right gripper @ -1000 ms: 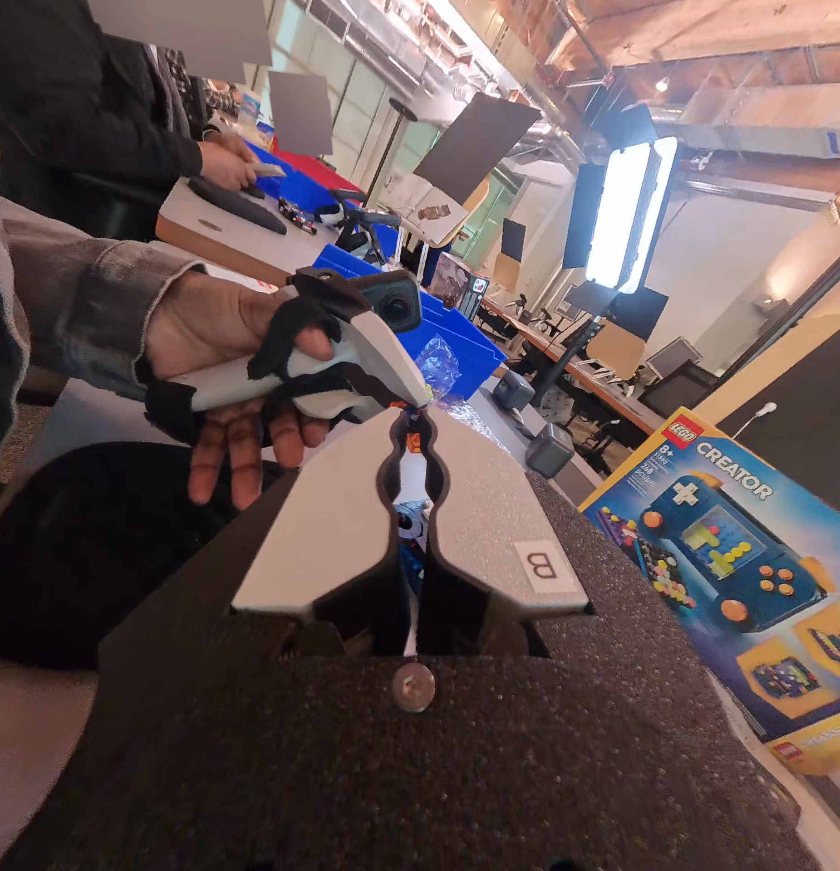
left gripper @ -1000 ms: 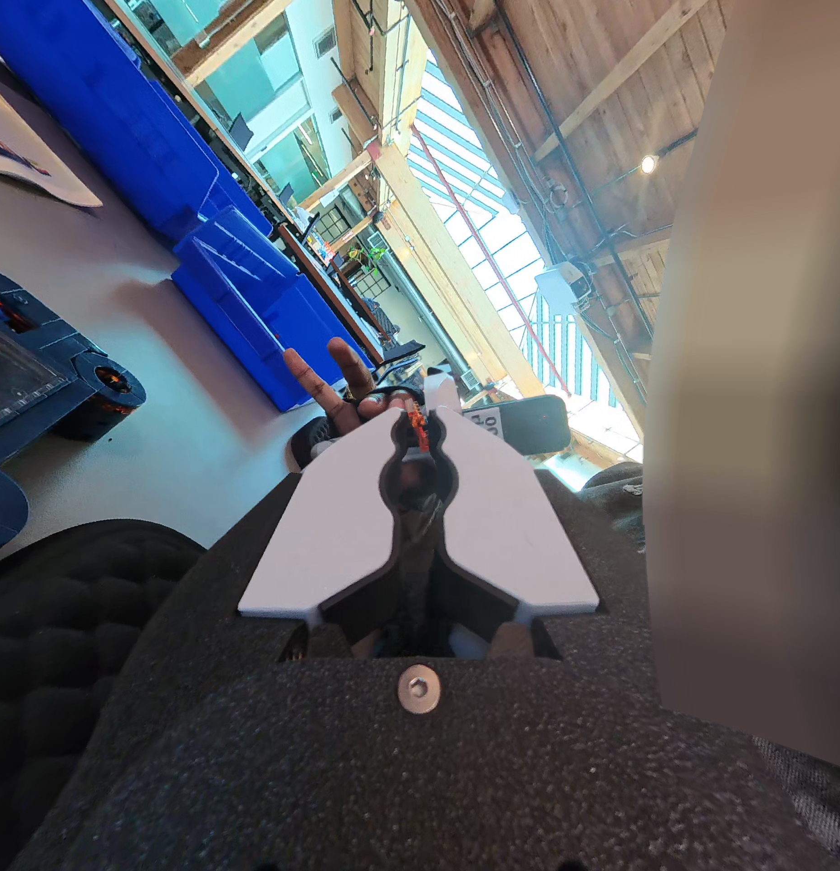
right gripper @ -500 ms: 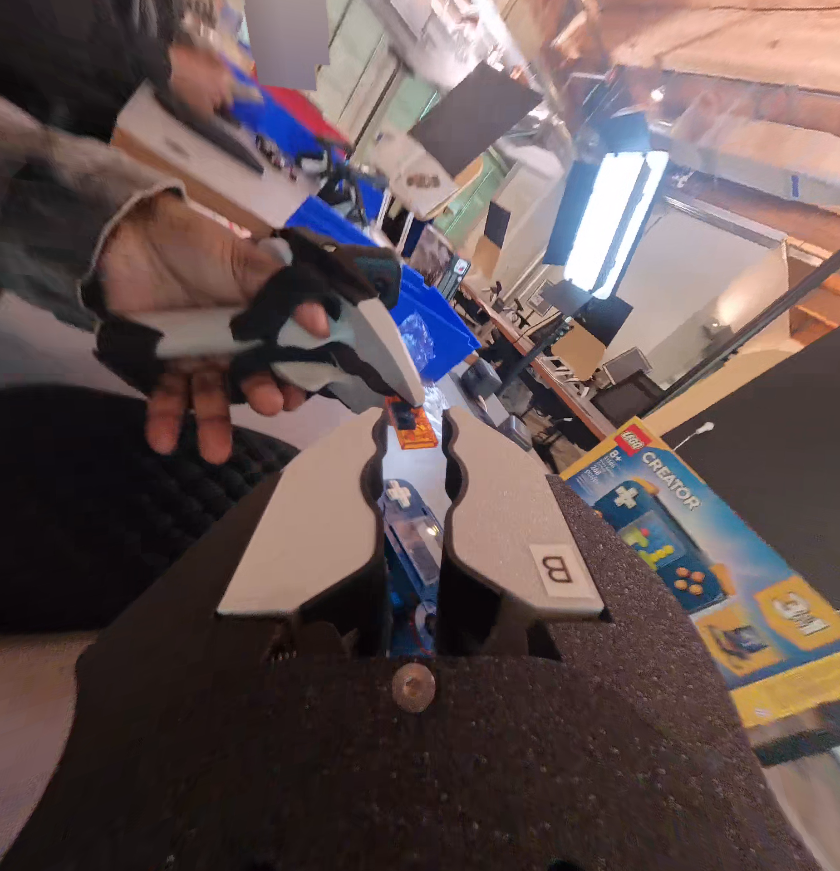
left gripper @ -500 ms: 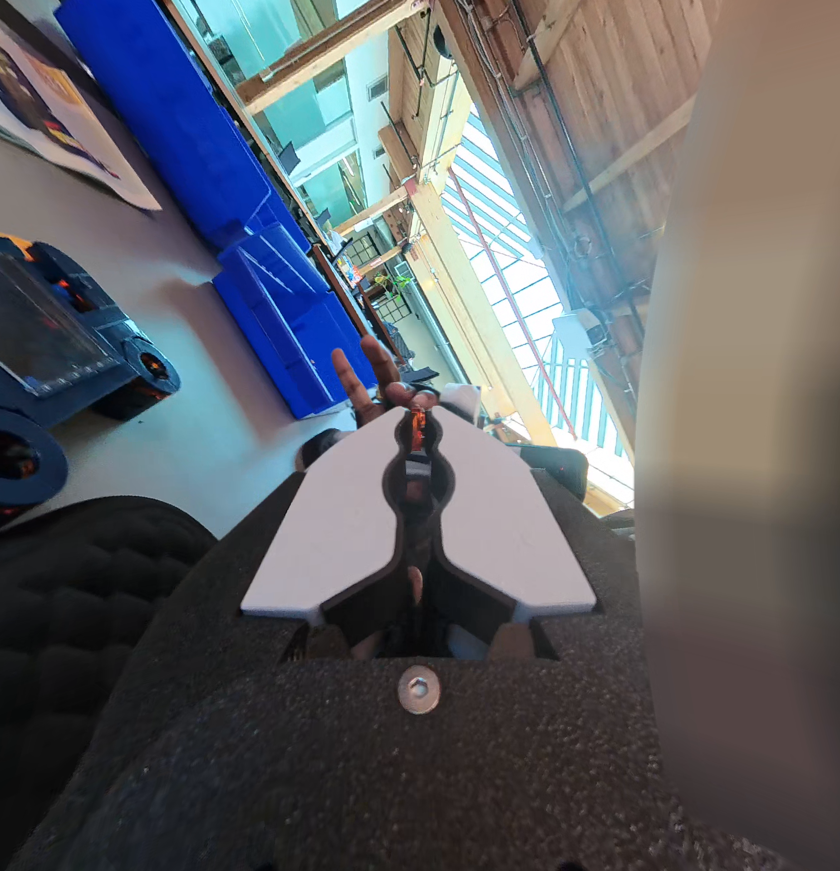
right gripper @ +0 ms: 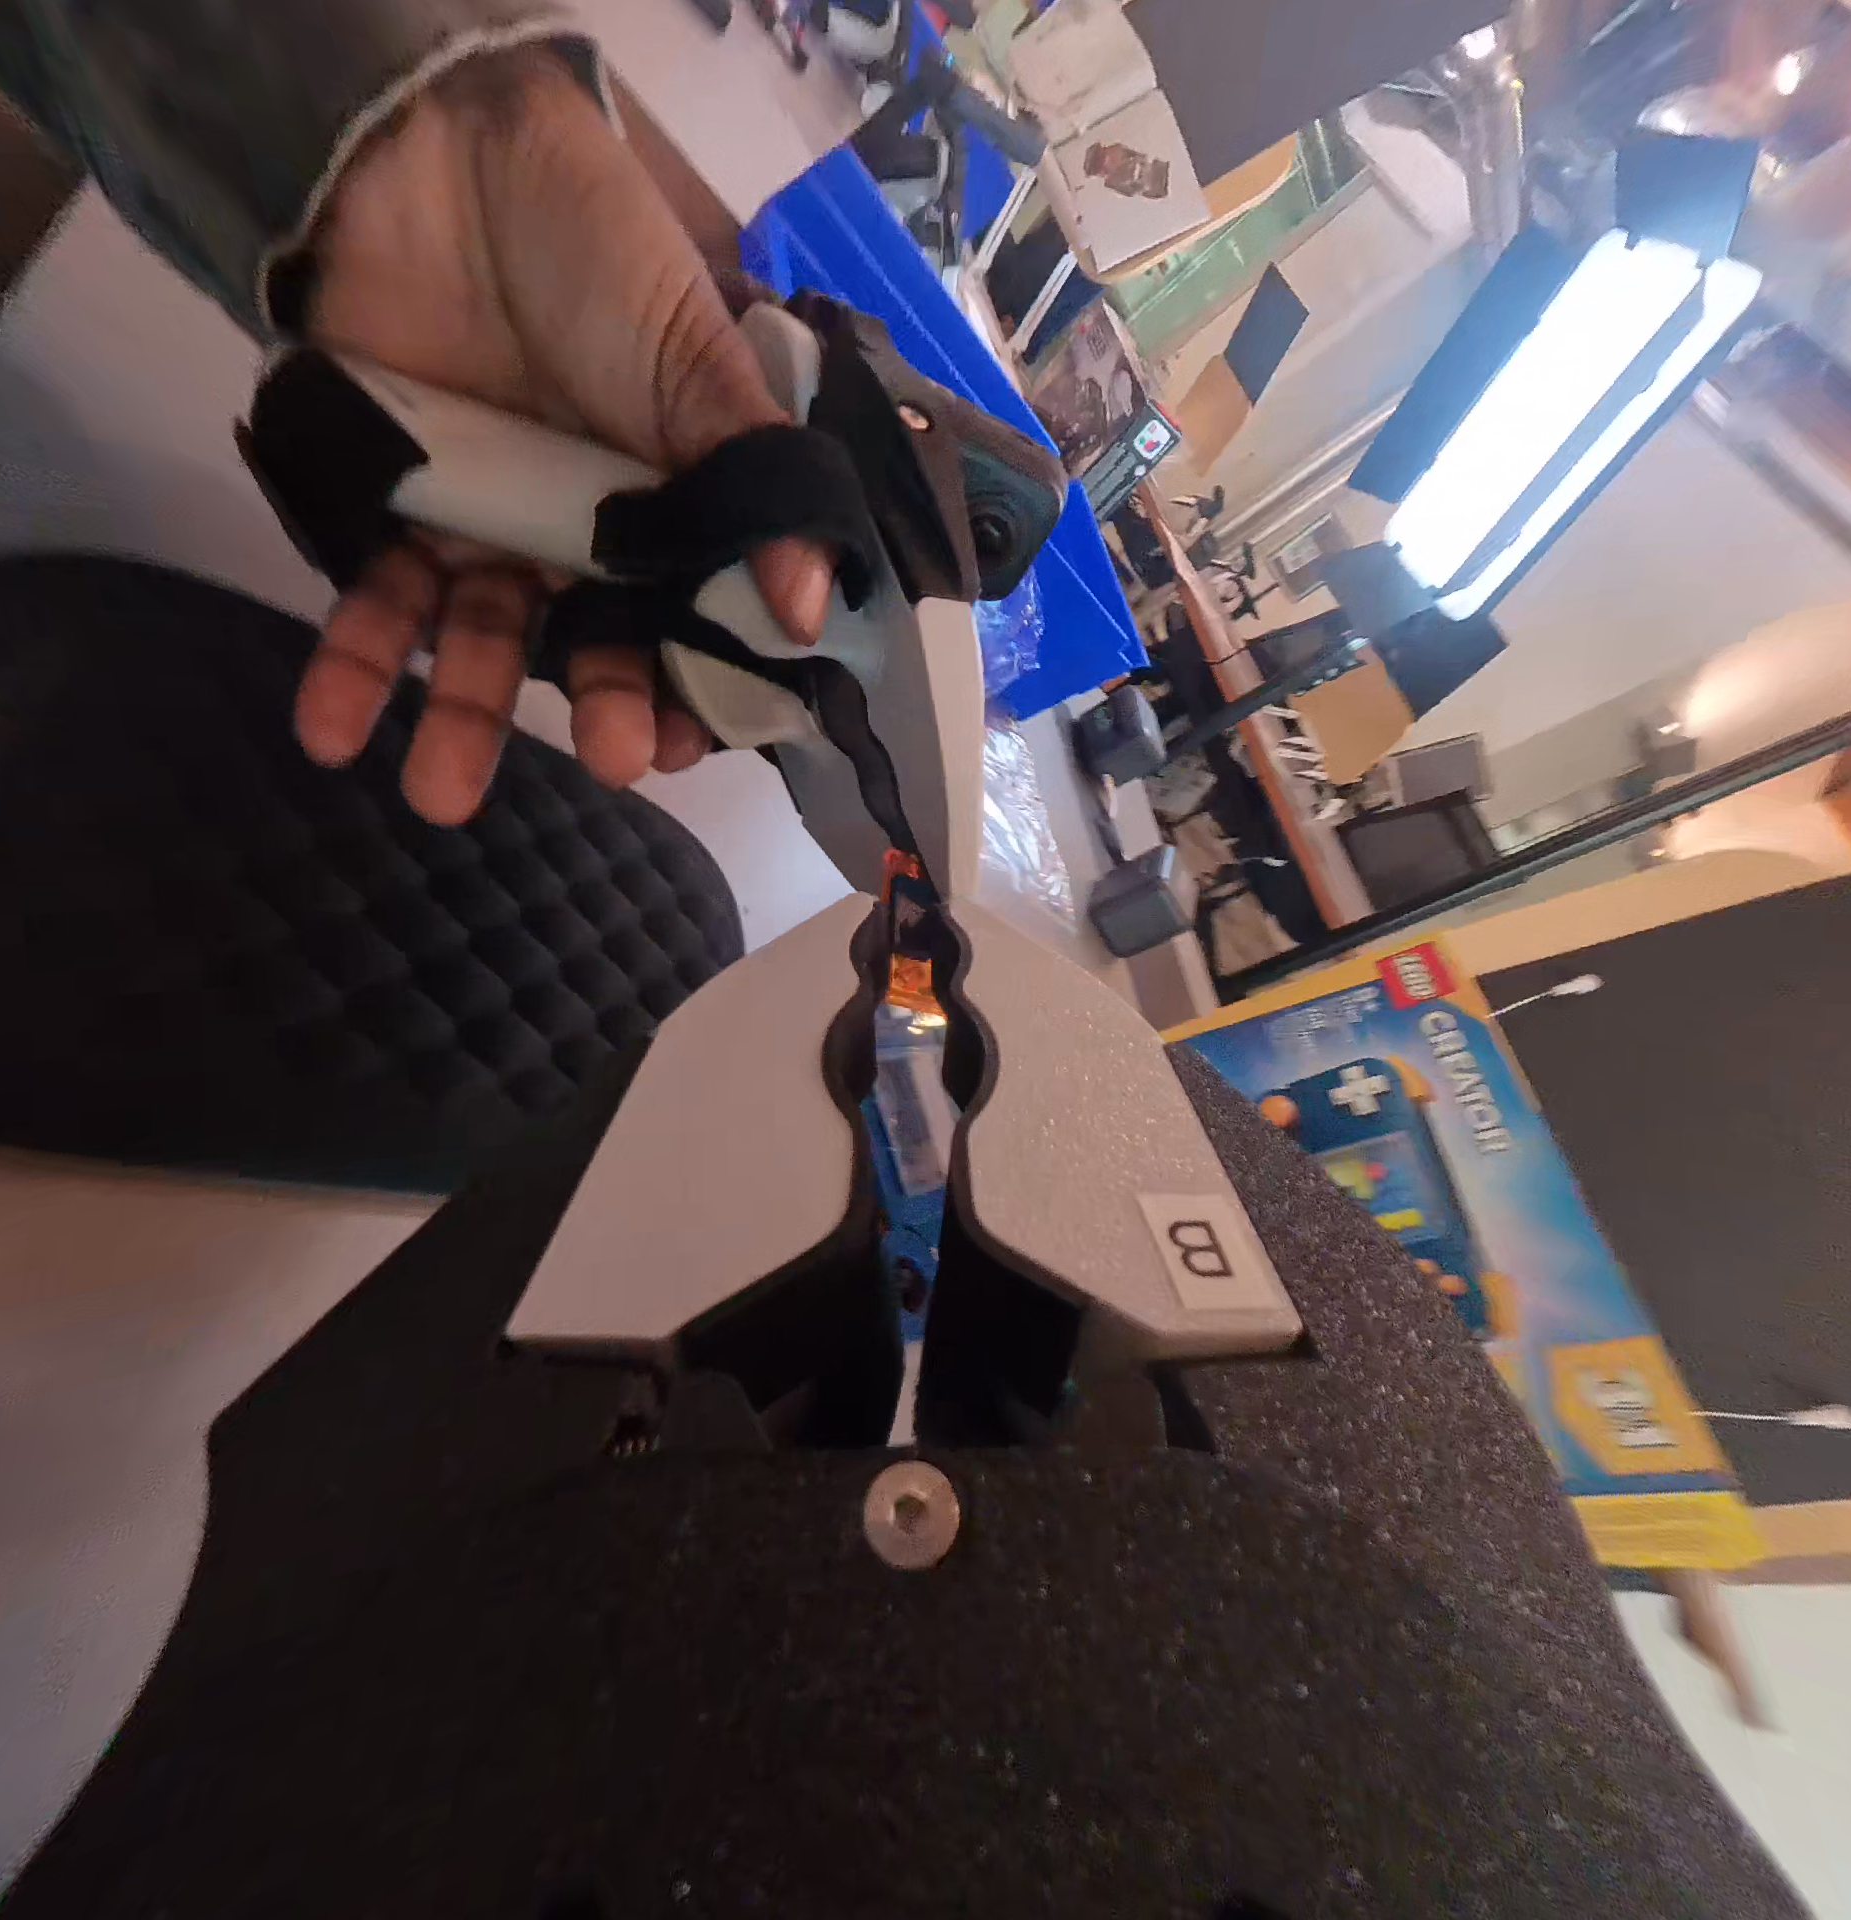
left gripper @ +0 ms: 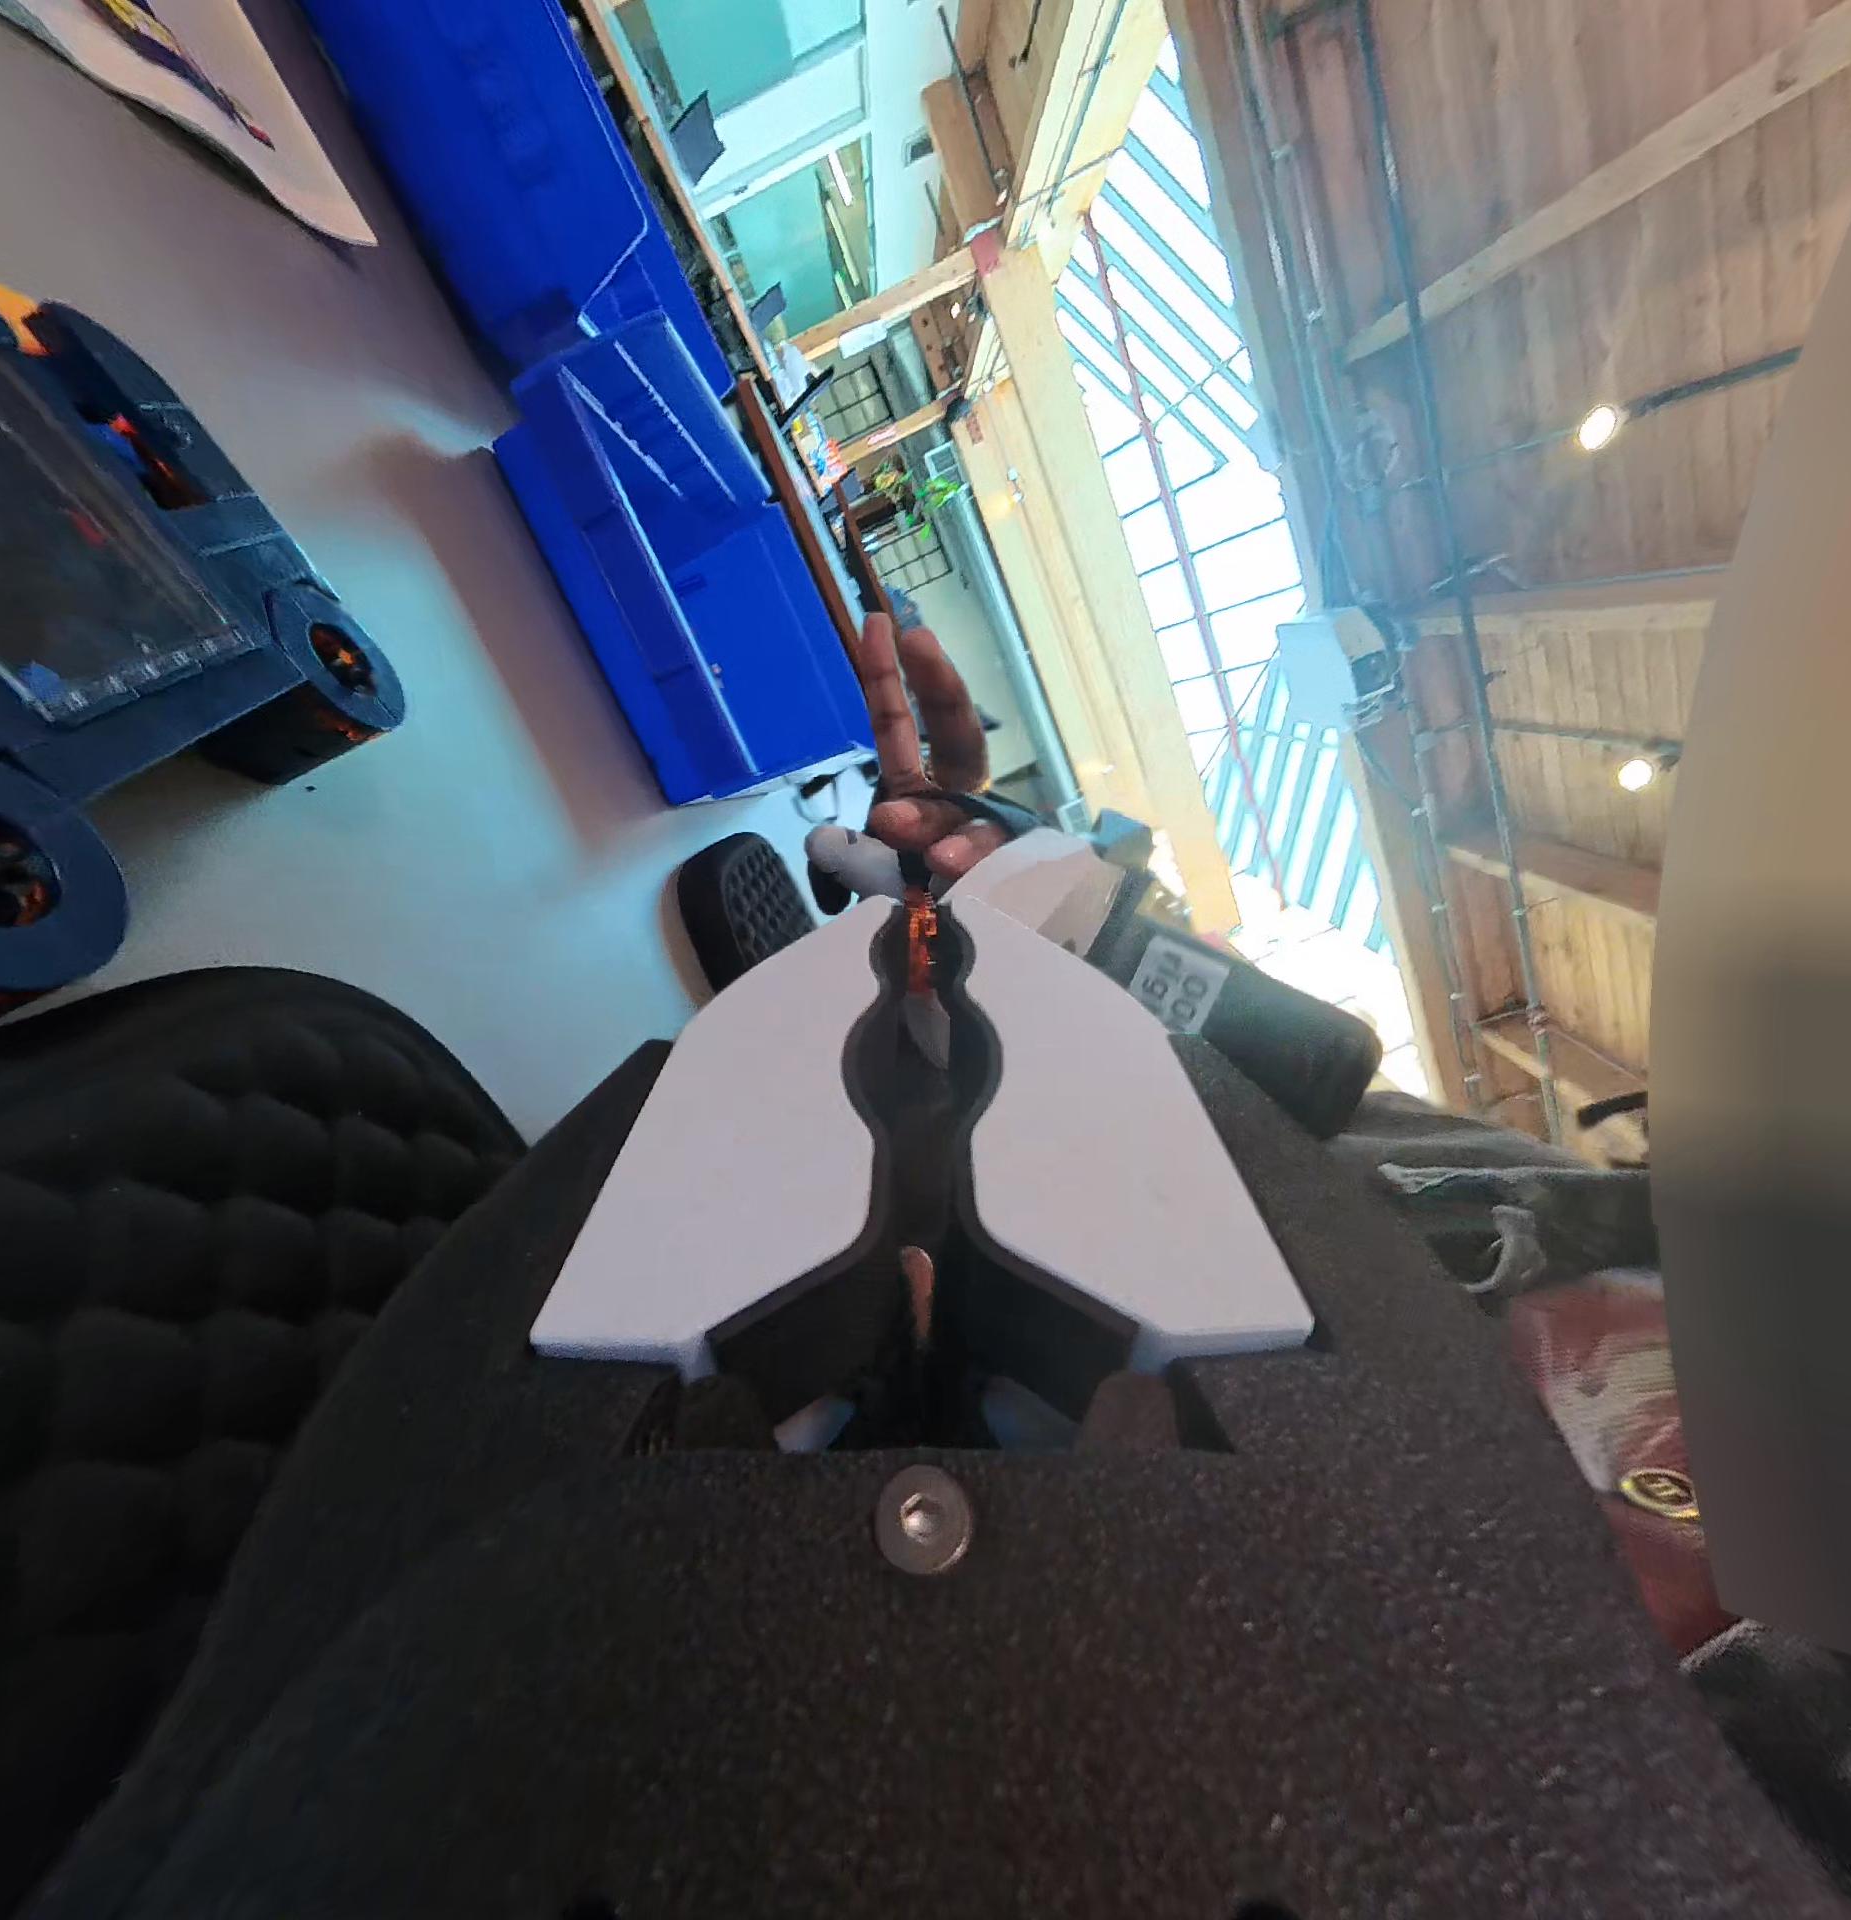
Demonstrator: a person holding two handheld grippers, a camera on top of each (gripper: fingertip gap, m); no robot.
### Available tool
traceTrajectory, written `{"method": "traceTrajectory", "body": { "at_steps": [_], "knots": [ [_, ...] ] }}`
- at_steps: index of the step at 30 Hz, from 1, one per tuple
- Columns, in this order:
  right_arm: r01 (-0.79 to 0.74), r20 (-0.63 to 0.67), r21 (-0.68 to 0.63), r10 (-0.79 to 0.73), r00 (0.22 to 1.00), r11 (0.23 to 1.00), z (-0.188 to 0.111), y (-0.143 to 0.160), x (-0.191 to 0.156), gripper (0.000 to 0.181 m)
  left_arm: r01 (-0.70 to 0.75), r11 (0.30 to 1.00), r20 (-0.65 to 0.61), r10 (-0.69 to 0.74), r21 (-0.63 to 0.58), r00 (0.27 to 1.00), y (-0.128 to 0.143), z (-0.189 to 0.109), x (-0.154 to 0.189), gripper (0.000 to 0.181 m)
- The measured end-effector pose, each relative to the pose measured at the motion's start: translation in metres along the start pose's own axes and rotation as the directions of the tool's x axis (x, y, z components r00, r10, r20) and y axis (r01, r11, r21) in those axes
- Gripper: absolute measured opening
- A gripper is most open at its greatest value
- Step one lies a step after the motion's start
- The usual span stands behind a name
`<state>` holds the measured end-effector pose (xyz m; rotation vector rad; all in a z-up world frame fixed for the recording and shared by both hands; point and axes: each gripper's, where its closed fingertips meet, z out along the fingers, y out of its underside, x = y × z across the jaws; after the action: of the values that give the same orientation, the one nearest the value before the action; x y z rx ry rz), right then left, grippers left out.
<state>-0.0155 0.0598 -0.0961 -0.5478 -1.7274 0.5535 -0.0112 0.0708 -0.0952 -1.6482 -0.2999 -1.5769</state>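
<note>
Surroundings, right wrist view: black cushioned mat (right gripper: 277, 883) at nine o'clock on the grey table (right gripper: 90, 1299), printed toy box (right gripper: 1472, 1195) at three o'clock, blue bins (right gripper: 900, 270) at twelve.

Tools: your left hand (right gripper: 547, 312), at eleven o'clock, tilts the left gripper (left gripper: 916, 914) down tip to tip against the right gripper (right gripper: 905, 914). Both sets of jaws are narrowed to a slit on the small orange piece (right gripper: 908, 966), which hangs clear of the table.

Handling, as a judgement: hold both squeezes even and the tips in line, since so small a piece looks liable to twist or pop free.
</note>
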Motion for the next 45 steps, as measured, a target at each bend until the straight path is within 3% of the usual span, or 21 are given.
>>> {"method": "traceTrajectory", "body": {
  "at_steps": [3,8,11,13,14,16,19,23,25,27,30,32,34,36,39,41,43,45],
  "knots": [
    [-0.219,0.021,0.092,0.218,0.976,0.971,-0.001,-0.003,0.004,0.007,-0.118,0.992,0.047,0.119,-0.040,0.992,-0.001,0.000,0.004,0.004],
    [-0.488,0.065,0.224,0.487,0.871,0.844,-0.002,-0.008,0.011,0.007,-0.223,0.973,0.075,0.227,-0.062,0.971,-0.005,0.001,0.009,0.005],
    [-0.638,0.112,0.283,0.636,0.764,0.716,0.000,-0.008,0.014,0.007,-0.242,0.968,0.096,0.248,-0.067,0.964,-0.008,0.000,0.008,0.004],
    [-0.720,0.177,0.362,0.714,0.677,0.593,-0.004,-0.014,0.022,0.007,-0.316,0.943,0.184,0.331,-0.104,0.926,-0.009,-0.004,-0.005,0.004],
    [-0.746,0.197,0.391,0.743,0.640,0.538,-0.007,-0.014,0.027,0.007,-0.303,0.951,0.163,0.310,-0.071,0.937,-0.012,-0.005,0.000,0.004],
    [-0.749,0.194,0.393,0.748,0.634,0.533,-0.008,-0.011,0.027,0.007,-0.217,0.976,0.074,0.216,-0.002,0.973,-0.020,-0.007,0.012,0.004],
    [-0.731,0.161,0.387,0.739,0.654,0.562,-0.009,-0.009,0.028,0.007,-0.245,0.969,0.104,0.241,0.028,0.965,-0.024,-0.012,0.004,0.004],
    [-0.606,-0.055,0.257,0.637,0.769,0.753,-0.025,0.005,0.047,0.007,-0.216,0.970,0.067,0.210,0.109,0.975,-0.026,-0.016,0.003,0.004],
    [-0.532,-0.236,0.131,0.547,0.803,0.837,-0.055,0.023,0.075,0.007,-0.204,0.966,0.057,0.198,0.159,0.979,-0.030,-0.021,0.002,0.004],
    [-0.518,-0.423,-0.035,0.457,0.782,0.855,-0.105,0.055,0.111,0.007,-0.204,0.960,0.059,0.197,0.193,0.979,-0.032,-0.026,0.000,0.004],
    [-0.580,-0.592,-0.235,0.359,0.722,0.780,-0.193,0.112,0.156,0.007,-0.218,0.946,0.062,0.209,0.242,0.976,-0.037,-0.037,0.000,0.004],
    [-0.623,-0.630,-0.407,0.289,0.721,0.668,-0.242,0.165,0.167,0.007,-0.223,0.940,0.059,0.215,0.259,0.975,-0.041,-0.042,0.001,0.004],
    [-0.665,-0.598,-0.538,0.321,0.734,0.518,-0.271,0.214,0.159,0.008,-0.241,0.932,0.069,0.231,0.269,0.971,-0.044,-0.046,0.001,0.004],
    [-0.693,-0.571,-0.580,0.392,0.721,0.429,-0.282,0.248,0.149,0.028,-0.256,0.927,0.074,0.245,0.273,0.967,-0.045,-0.048,0.003,0.004],
    [-0.711,-0.542,-0.582,0.464,0.701,0.394,-0.285,0.271,0.139,0.063,-0.261,0.921,0.077,0.250,0.289,0.965,-0.047,-0.050,0.006,0.004],
    [-0.702,-0.541,-0.581,0.449,0.711,0.412,-0.287,0.275,0.140,0.083,-0.265,0.920,0.082,0.252,0.289,0.964,-0.046,-0.051,0.007,0.004],
    [-0.692,-0.550,-0.567,0.420,0.722,0.446,-0.286,0.274,0.145,0.088,-0.269,0.918,0.094,0.253,0.292,0.963,-0.046,-0.053,0.006,0.004],
    [-0.701,-0.578,-0.522,0.402,0.710,0.487,-0.284,0.271,0.154,0.104,-0.265,0.919,0.092,0.249,0.293,0.964,-0.046,-0.054,0.005,0.004]
  ]
}}
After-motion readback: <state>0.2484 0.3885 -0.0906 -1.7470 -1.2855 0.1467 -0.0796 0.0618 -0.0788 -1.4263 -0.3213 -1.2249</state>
